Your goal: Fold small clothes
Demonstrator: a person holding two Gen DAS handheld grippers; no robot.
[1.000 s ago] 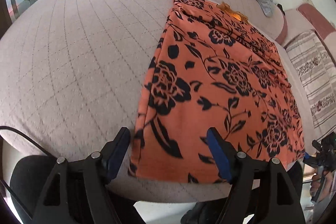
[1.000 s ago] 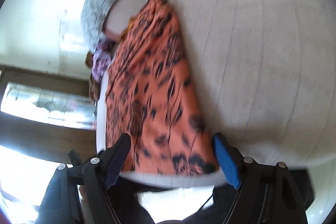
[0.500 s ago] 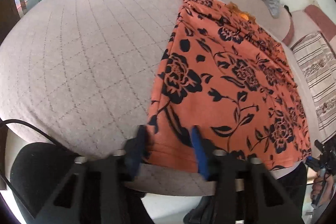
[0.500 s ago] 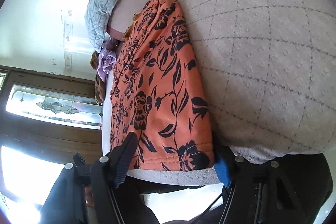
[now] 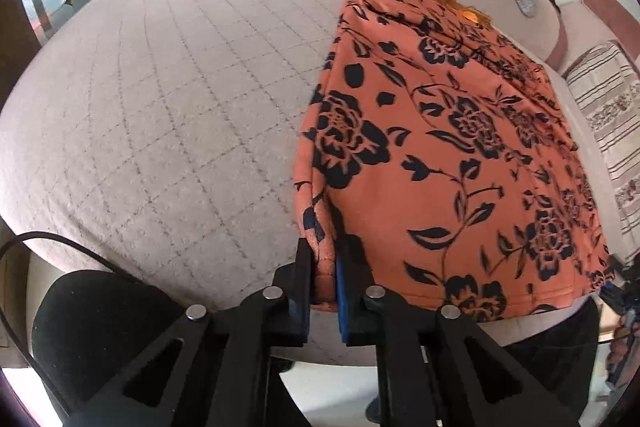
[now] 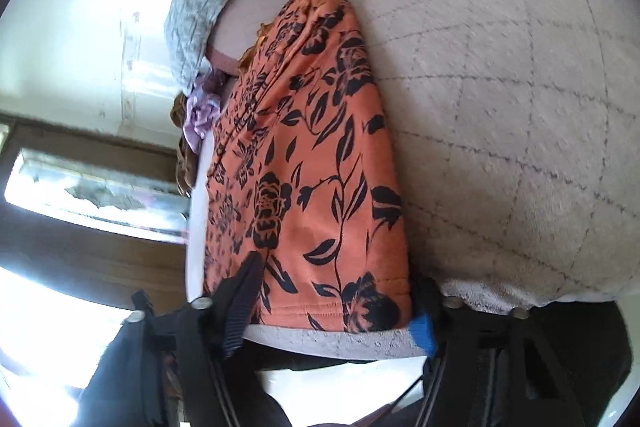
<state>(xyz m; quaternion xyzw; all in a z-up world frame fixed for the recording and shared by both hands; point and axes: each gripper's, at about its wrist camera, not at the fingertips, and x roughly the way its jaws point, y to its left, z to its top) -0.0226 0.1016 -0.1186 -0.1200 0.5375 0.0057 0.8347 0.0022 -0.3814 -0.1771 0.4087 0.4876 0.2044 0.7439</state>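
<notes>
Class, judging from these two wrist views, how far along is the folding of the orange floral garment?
Done: the orange floral garment lies flat on the bed. In hand: the left gripper pinches one near corner; the right gripper is closing around the other. Left: every fold.

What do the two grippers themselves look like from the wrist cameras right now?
Both are black two-finger frames with triangular cut-outs and round silver pivot pins. The left gripper has blue pads on the inner finger faces, and a thin black cable loops beside it. The right gripper shows one ribbed black finger and a blue pad.
</notes>
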